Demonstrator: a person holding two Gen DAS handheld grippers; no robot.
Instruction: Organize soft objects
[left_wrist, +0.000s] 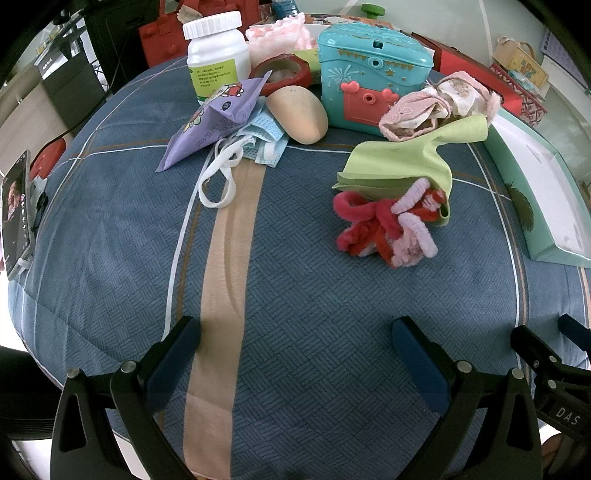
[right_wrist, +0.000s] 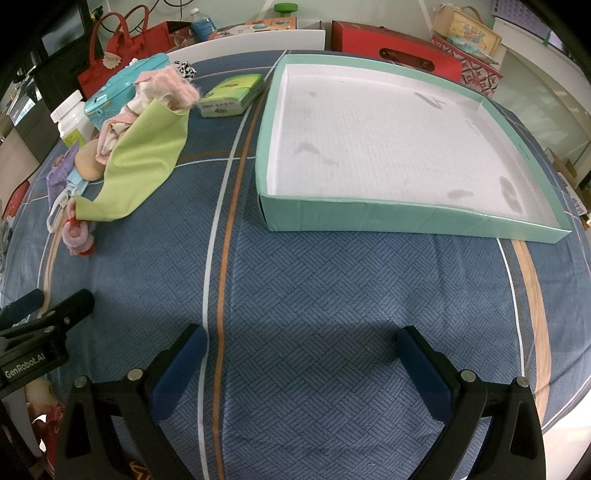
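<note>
Nothing's been sorted yet as far as I can tell, so we're basically at the start. Both grippers hover low over the cloth, jaws wide apart and empty: left gripper (left_wrist: 295, 354) over the tan stripe, right gripper (right_wrist: 301, 360) over bare blue weave in front of the tray (right_wrist: 406, 218). The bedsheet-style cloth (left_wrist: 314, 295) is a blue basket-weave print with white and orange lines, a bit rumpled, so stuff will sit soft on it.

Going outward from the left gripper, the first soft thing is the pipe-cleaner tangle (left_wrist: 384, 232), fuzzy red and pink loops, springy looking, half tucked under the green cloth (left_wrist: 399, 162). That cloth is thin, smooth and floppy, folded over itself. Just behind it lies a bundle of pink socks (left_wrist: 432, 107), fleecy and crumpled. Over on the other side there's a blue face mask (left_wrist: 262, 140) with white ear loops trailing out, plus a crinkly purple packet (left_wrist: 218, 118) lying on it, and a tan egg-shaped sponge (left_wrist: 299, 114), matte and smooth.

Hard stuff I'd guess stays put: white pill bottle (left_wrist: 216, 51), teal plastic toy box (left_wrist: 369, 74), red ring thing (left_wrist: 284, 70).

The tray is a shallow square cardboard lid, mint walls, white scuffed floor, totally empty. So every soft item still needs moving into it, I reckon. Tissue pack (right_wrist: 232, 92) sits just beside its far corner.
</note>
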